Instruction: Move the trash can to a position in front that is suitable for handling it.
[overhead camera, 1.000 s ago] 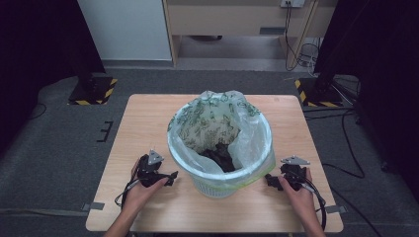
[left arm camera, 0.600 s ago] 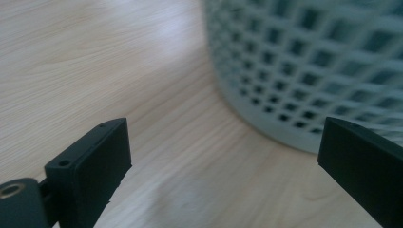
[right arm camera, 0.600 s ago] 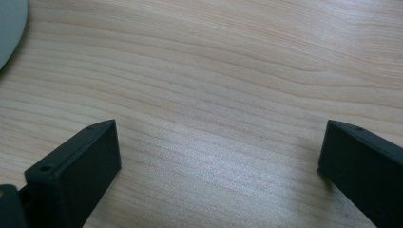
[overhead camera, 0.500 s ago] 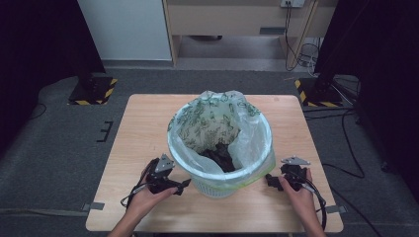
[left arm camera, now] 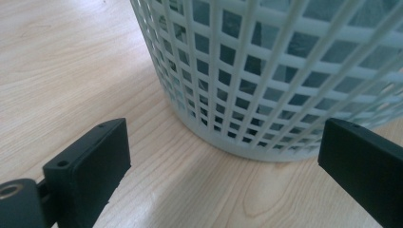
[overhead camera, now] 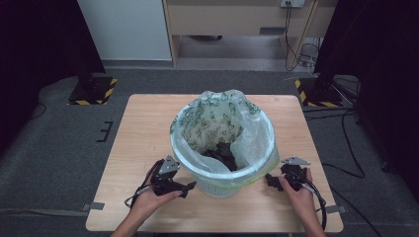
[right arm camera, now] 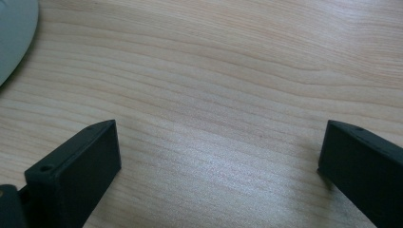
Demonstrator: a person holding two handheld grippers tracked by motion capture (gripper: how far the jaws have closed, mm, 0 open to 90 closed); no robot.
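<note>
The step in hand looks like the approach to the bin (overhead camera: 222, 163): a pale lattice waste bin lined with a printed plastic bag (overhead camera: 217, 121), standing mid-table with something dark lying in the bottom. The left gripper (overhead camera: 190, 186) sits low on the table (overhead camera: 143, 133), jaws spread wide and holding nothing, and the left gripper view shows the bin's lattice wall (left arm camera: 266, 80) straight ahead of it, rising just past the jaw tips with its base resting on the wood between them. The right gripper (overhead camera: 269, 180) is likewise released and empty, jaws parted over bare wood; in its own view the bin's pale foot (right arm camera: 14, 33) sits off at the upper left corner, so the bin is ahead and to one side of it, not between its jaws. The next move, as I judge it, calls for lifting the left tool from the base toward the rim so one jaw can pass over the bag's folded edge, and for turning the right tool to face the bin. Against the picture half a second back, the left gripper has edged closer to the bin's wall; the right one lies where it did.
</note>
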